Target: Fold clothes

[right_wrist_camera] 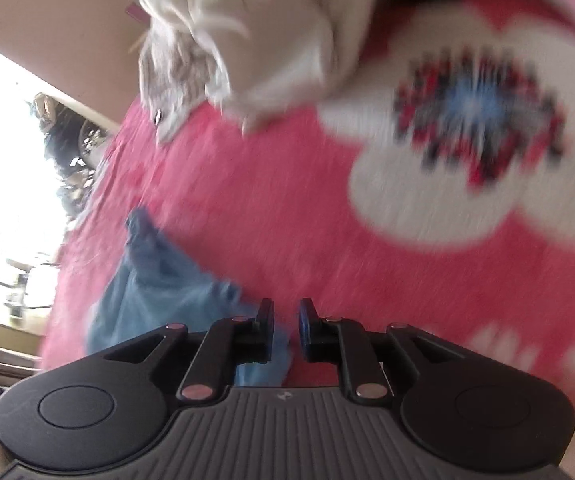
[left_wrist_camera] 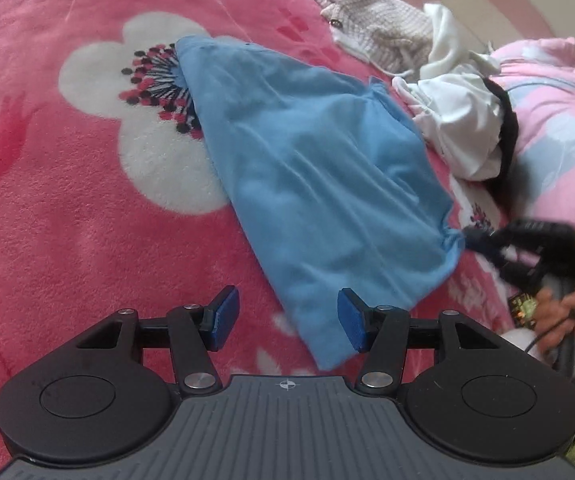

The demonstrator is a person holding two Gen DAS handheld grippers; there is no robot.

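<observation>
Blue cloth (left_wrist_camera: 319, 176) lies folded on the pink blanket (left_wrist_camera: 87, 240); left gripper (left_wrist_camera: 287, 320) hangs released at its near corner, right gripper (right_wrist_camera: 286, 328) barely parted, gripping nothing beside its right corner: judgement—lift both clear without dragging, then press flat.

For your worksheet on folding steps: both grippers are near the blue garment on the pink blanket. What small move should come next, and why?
Probably close the left gripper on the near corner of the blue garment. Its jaws stand open and empty right at that corner, while the right gripper, jaws only slightly apart with nothing clearly between them, sits by the bunched side corner, so the cloth lies unheld on the pink blanket.
</observation>
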